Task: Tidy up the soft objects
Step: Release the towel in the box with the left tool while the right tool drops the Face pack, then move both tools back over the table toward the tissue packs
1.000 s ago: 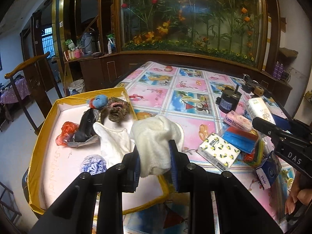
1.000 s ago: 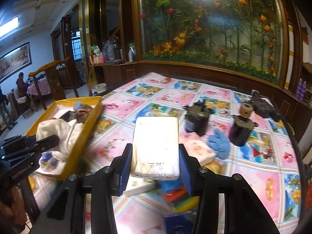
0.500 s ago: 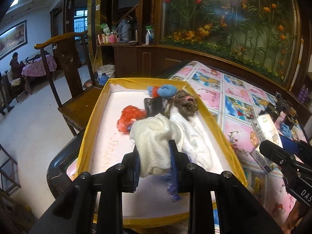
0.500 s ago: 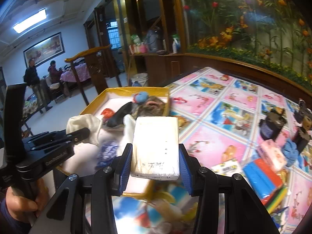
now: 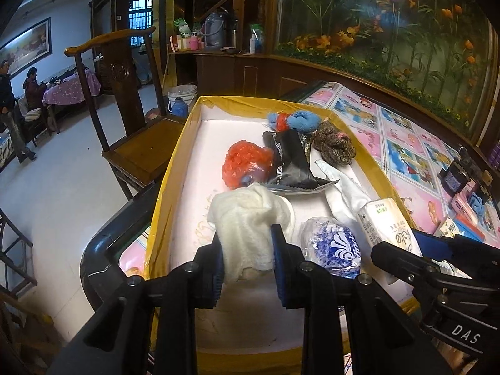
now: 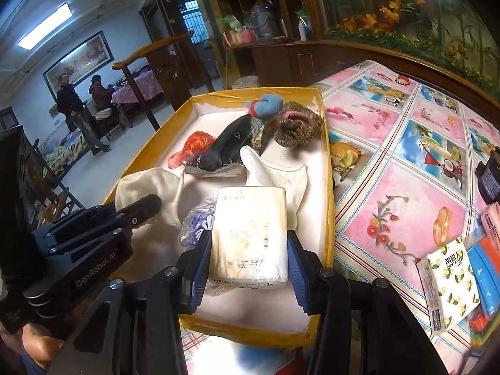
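Observation:
My left gripper (image 5: 248, 262) is shut on a cream white towel (image 5: 247, 218) and holds it over the near part of the yellow-edged white tray (image 5: 175, 168). My right gripper (image 6: 248, 268) is shut on a white tissue pack (image 6: 250, 234) over the same tray (image 6: 326, 187), near its right wall. The pack also shows in the left wrist view (image 5: 387, 225). In the tray lie a red plastic bag (image 5: 247, 162), a black pouch (image 5: 290, 162), a blue plush toy (image 5: 297, 120), a brown knit piece (image 5: 334, 143), a white cloth (image 5: 343, 193) and a blue-white wrapped ball (image 5: 331, 247).
The table has a pink picture cloth (image 6: 406, 143). To the right lie a lemon-print tissue pack (image 6: 450, 281), coloured sponges (image 6: 487, 272) and a dark container (image 6: 490, 181). A wooden chair (image 5: 131, 125) stands left of the tray. Two people are far off at the left.
Both grippers have moved left from over the table to over the tray, each still holding its object. The tissue pack now hangs above the tray's right side.

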A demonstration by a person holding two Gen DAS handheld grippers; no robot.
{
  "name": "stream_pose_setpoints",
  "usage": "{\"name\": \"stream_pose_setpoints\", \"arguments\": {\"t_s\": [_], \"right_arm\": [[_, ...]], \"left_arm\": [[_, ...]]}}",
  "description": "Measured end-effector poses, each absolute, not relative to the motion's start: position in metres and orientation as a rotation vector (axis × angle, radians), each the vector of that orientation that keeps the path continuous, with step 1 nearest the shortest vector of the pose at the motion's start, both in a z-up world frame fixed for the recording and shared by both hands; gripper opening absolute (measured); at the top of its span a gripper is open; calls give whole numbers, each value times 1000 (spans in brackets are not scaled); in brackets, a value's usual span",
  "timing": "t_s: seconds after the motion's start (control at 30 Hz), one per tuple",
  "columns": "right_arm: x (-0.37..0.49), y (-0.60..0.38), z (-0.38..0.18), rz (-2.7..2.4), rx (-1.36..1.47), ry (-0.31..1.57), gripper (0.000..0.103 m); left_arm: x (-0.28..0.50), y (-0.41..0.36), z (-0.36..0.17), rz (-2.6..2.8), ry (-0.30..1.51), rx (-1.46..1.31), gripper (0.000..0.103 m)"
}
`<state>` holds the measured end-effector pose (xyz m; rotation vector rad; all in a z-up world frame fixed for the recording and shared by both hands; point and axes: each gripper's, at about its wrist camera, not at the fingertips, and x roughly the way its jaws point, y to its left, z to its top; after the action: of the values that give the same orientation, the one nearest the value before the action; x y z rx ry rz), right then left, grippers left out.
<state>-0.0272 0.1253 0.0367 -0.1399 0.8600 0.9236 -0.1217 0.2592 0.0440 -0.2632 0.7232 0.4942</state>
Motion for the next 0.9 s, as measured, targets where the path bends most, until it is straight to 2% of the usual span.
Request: {"name": "stream_pose_setpoints", "arguments": {"t_s": [0.1,0.27,0.4,0.57,0.7,0.9], "right_arm": [[-28,125,36,928,-142,854,52],[-29,122,38,933,-146,835,67],[-33,115,45,934,-137,798,67],[-33,98,60,937,-80,758,67],[-28,77,67,921,-21,760,67],[-14,36,70,881,53,776,68]], "left_arm": [[-120,259,42,492,724,-266,28],[-120,259,42,494,719,-276,38],[-121,256,45,499,702,-279,50],[-122,251,52,496,680,-273,53],[-122,242,57,489,665,-258,61],[-116,224,62,453,669,-228,62]]}}
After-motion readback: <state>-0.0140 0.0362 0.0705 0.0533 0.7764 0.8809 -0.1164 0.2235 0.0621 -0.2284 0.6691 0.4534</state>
